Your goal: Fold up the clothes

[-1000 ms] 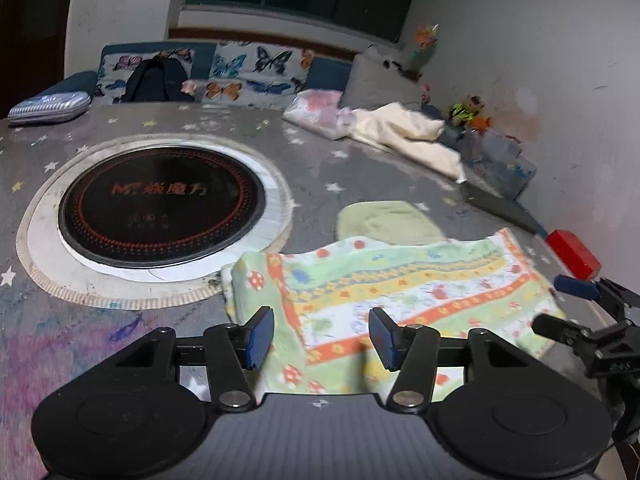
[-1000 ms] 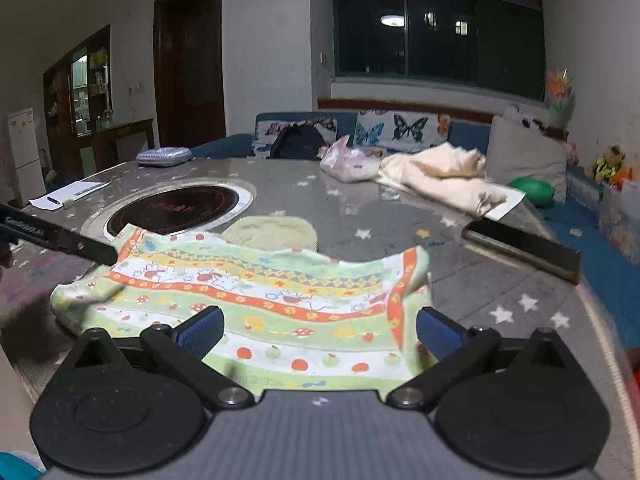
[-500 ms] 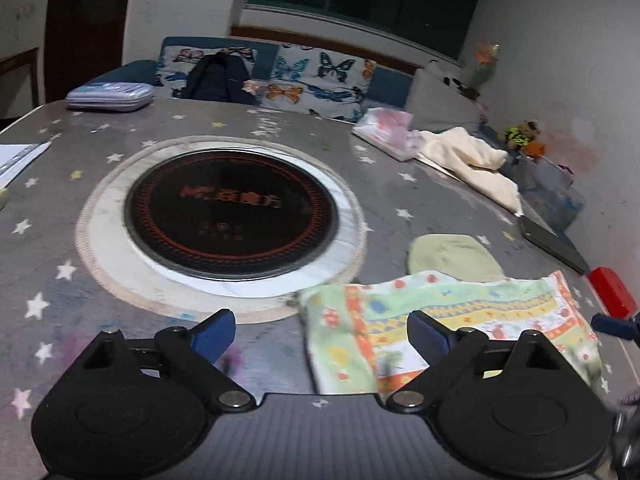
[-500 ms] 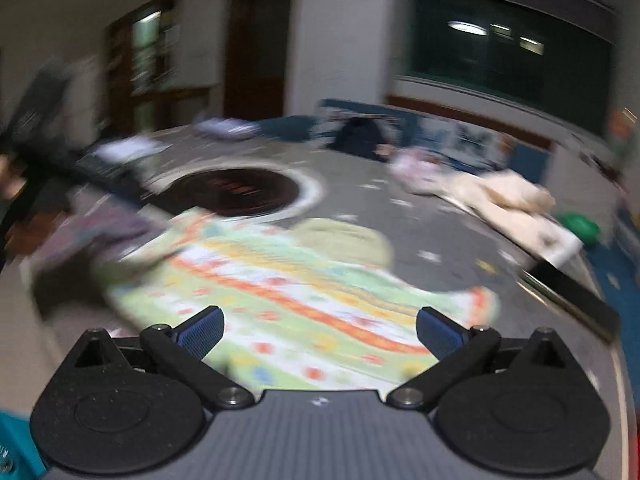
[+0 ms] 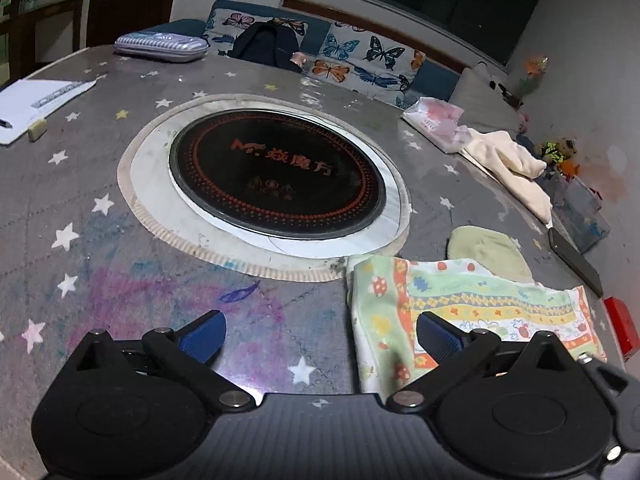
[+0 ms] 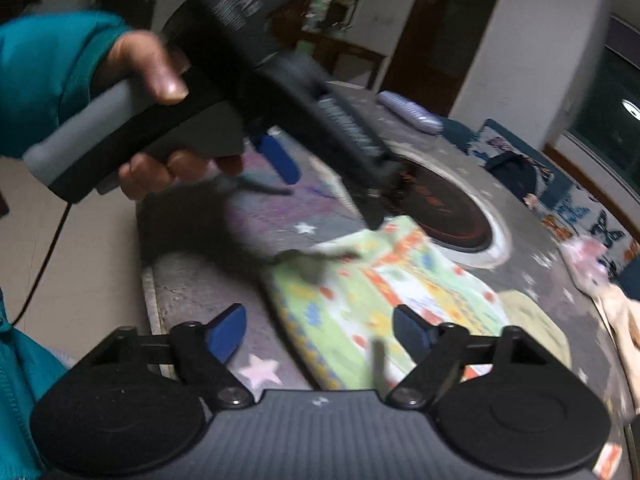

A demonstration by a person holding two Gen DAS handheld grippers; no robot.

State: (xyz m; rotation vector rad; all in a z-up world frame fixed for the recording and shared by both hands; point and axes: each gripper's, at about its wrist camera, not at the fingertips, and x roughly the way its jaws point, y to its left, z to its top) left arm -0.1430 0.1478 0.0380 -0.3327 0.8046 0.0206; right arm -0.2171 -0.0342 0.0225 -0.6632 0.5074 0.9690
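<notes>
A patterned cloth [image 5: 460, 304] in green, orange and yellow lies flat on the grey star-print table [image 5: 120, 280]. My left gripper [image 5: 320, 338] is open and holds nothing. It hovers over the table at the cloth's left edge, with its right finger above that edge. In the right wrist view the same cloth [image 6: 380, 292] runs away to the right. My right gripper [image 6: 320, 332] is open and empty, just above the cloth's near corner. A hand [image 6: 156, 76] in a teal sleeve holds the left gripper above the cloth's far end; one blue pad [image 6: 280, 156] shows.
A round black hob [image 5: 276, 176] is set into the table's middle. A pale green cloth [image 5: 488, 252] lies just behind the patterned one. A black phone [image 5: 574, 256], a red box [image 5: 620, 328], a cream garment [image 5: 512, 168] and papers [image 5: 32, 104] lie near the table's edges.
My left gripper opened wide and moved left, off the cloth toward its left edge. My right gripper swung left to the cloth's near-left corner. The cloth now lies flatter.
</notes>
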